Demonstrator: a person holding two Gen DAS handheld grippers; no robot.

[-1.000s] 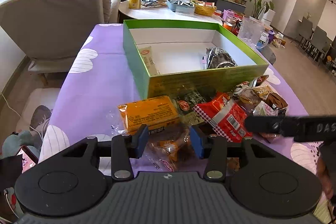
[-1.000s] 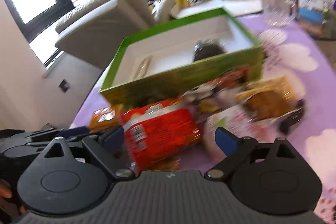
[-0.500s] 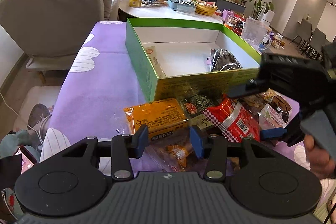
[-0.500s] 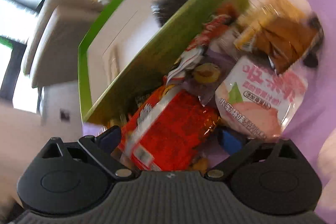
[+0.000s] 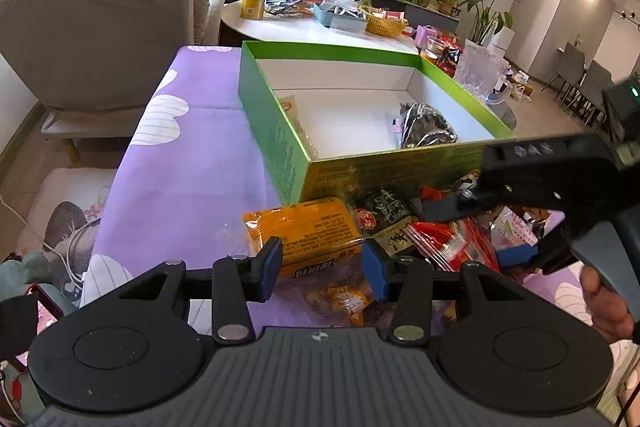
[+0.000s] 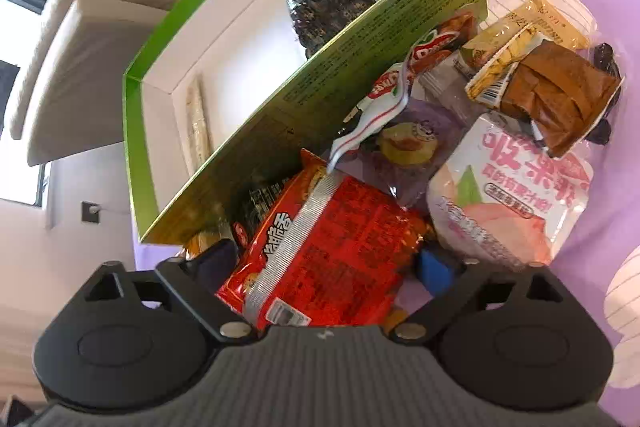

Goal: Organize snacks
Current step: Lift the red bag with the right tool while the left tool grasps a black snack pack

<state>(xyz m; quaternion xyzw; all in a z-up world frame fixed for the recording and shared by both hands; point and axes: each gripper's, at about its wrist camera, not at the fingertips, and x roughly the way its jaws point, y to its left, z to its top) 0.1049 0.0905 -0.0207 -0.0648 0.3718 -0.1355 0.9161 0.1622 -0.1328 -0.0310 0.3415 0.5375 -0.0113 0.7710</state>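
Note:
A green box (image 5: 380, 171) with a white inside stands on the purple flowered cloth (image 5: 192, 163). It holds a dark foil packet (image 5: 426, 125) and a thin pale sachet (image 5: 298, 123). A heap of snacks lies in front of it. My right gripper (image 6: 324, 263) is closing, and its pads press both sides of a red snack packet (image 6: 328, 251). Beside it lie a pink peach pouch (image 6: 512, 195) and a brown packet (image 6: 560, 95). My left gripper (image 5: 323, 267) hangs open just above an orange packet (image 5: 304, 227), nothing between its fingers.
A pale armchair (image 5: 100, 27) stands past the table's far left corner. Behind the box is a round white table (image 5: 312, 27) loaded with tins and baskets. A glass jug (image 5: 478, 71) stands beyond the box's right end. A hand (image 5: 604, 303) holds the right gripper's handle.
The right gripper has rolled and dropped over the red packet, and its jaws have narrowed onto it. The left gripper has stayed put and open.

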